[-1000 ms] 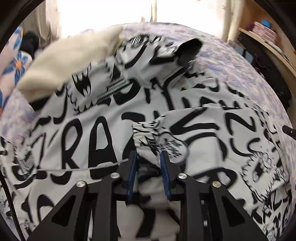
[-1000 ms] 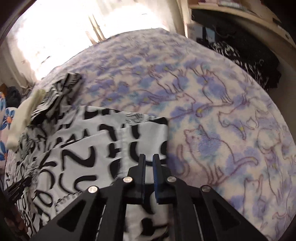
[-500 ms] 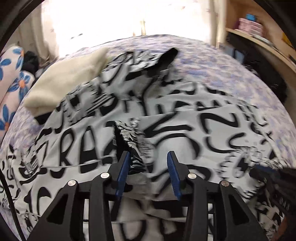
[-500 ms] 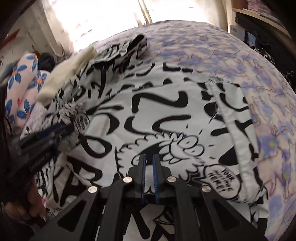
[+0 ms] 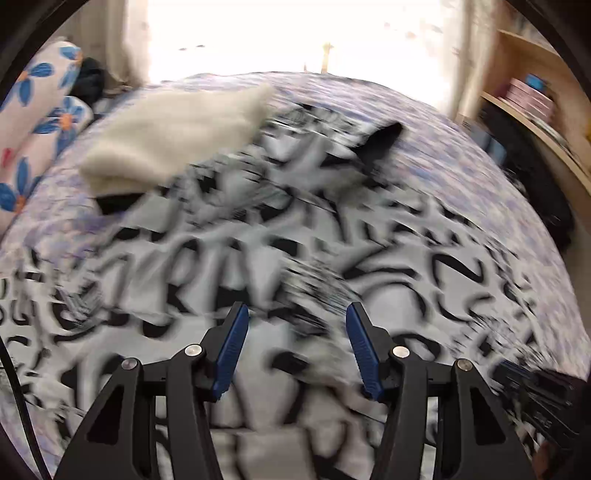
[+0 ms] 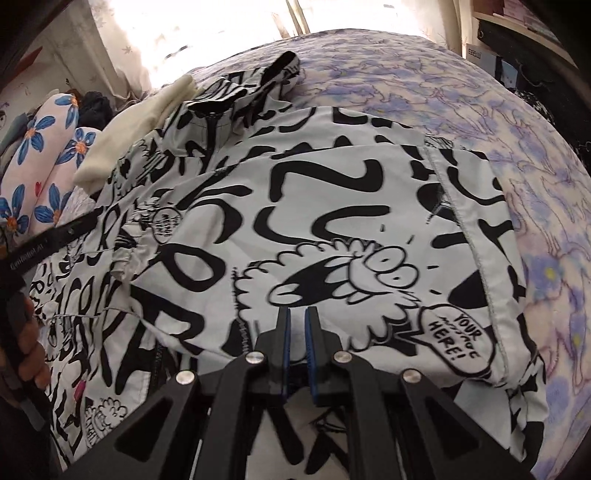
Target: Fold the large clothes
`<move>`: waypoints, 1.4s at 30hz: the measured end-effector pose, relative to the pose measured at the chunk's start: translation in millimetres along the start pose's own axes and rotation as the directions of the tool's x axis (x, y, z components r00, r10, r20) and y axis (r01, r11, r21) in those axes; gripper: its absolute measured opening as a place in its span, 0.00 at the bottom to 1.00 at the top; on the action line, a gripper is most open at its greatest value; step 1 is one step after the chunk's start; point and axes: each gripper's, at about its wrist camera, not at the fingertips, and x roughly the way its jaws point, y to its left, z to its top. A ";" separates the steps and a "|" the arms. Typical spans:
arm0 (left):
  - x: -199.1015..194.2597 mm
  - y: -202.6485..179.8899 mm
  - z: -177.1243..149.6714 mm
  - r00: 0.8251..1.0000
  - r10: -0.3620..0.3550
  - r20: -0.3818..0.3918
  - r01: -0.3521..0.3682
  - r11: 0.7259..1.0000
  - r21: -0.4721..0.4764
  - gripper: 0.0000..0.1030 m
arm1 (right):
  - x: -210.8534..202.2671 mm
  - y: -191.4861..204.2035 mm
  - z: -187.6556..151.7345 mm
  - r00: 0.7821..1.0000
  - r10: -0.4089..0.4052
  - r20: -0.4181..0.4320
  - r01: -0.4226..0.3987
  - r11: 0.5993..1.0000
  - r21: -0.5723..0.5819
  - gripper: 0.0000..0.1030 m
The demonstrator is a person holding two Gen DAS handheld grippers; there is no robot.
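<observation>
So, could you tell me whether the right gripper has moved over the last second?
Yes. The right gripper moved left, off the jacket's edge beside the bedspread and over its printed middle.

Black two-finger grippers: left gripper (image 5: 297,314), right gripper (image 6: 297,317); blue ribbed pads (image 5: 231,347), silver screws (image 5: 192,350), thin black cable (image 5: 18,406).

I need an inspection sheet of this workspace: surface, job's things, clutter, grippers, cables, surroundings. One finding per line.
Surface: bed with a purple cat-print blanket.
Job's things: black-and-white printed garment spread on the bed, its right side folded over the middle.
Clutter: cream folded cloth at the garment's far left; floral pillows behind it.
Grippers: left gripper jaws opening, nothing between the pads; right gripper shut, garment just beyond its tips, grip unclear.
Cables: thin black cable at the left view's edge.
Surroundings: bright curtained window; wooden shelf with books, right.
</observation>
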 end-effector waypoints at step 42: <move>-21.6 -67.0 -46.5 0.998 -0.055 -0.034 0.059 0.991 0.123 0.52 | -65.6 -62.6 -46.7 0.985 -0.147 0.088 0.120 0.959 0.258 0.04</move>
